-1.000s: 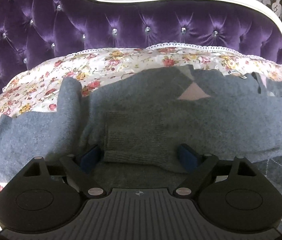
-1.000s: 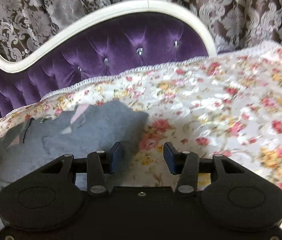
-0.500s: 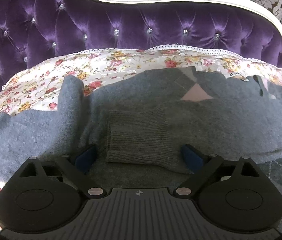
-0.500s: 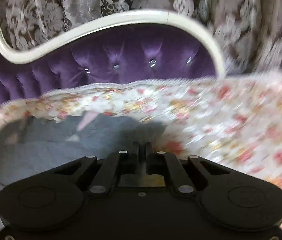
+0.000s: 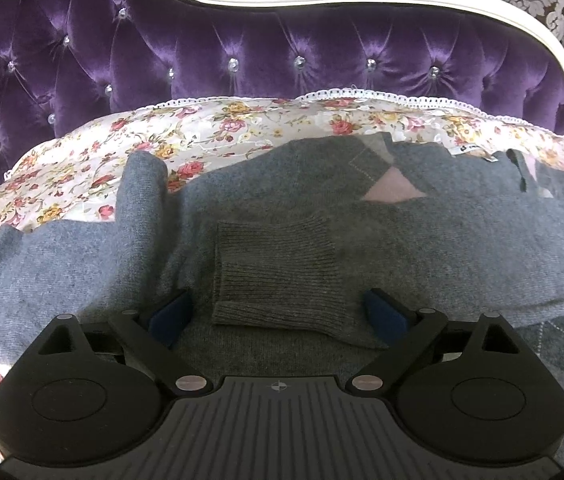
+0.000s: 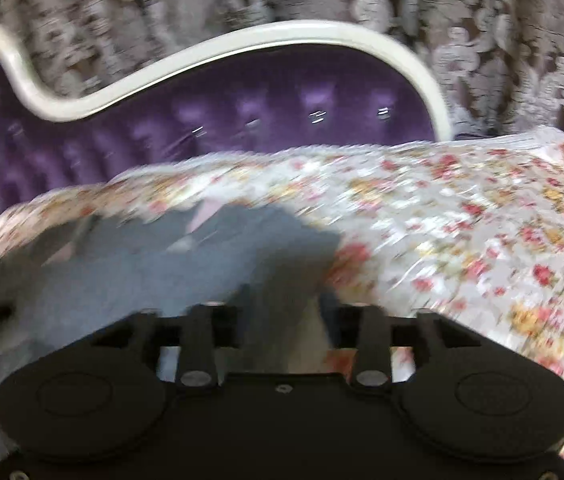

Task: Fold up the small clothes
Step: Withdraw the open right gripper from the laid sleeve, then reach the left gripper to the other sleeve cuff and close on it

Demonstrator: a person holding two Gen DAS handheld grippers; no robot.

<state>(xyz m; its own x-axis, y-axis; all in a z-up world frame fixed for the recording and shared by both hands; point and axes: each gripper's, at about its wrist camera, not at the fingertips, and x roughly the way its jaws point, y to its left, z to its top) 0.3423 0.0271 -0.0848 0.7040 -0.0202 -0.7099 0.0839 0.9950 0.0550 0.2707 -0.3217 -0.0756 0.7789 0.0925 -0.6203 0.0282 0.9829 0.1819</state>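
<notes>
Below, a ribbed knit cuff (image 5: 277,276) of the grey wool sweater (image 5: 462,240) is flanked, ungripped, by the left gripper's (image 5: 279,314) widely spread blue-padded fingers (image 5: 386,316), while the right gripper's (image 6: 282,308) blurred jaws, just reopened, are seen half apart and empty.

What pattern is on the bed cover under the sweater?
A floral print, red and yellow roses on the pale bed cover with a lace edge; clearest in the left wrist view.
</notes>
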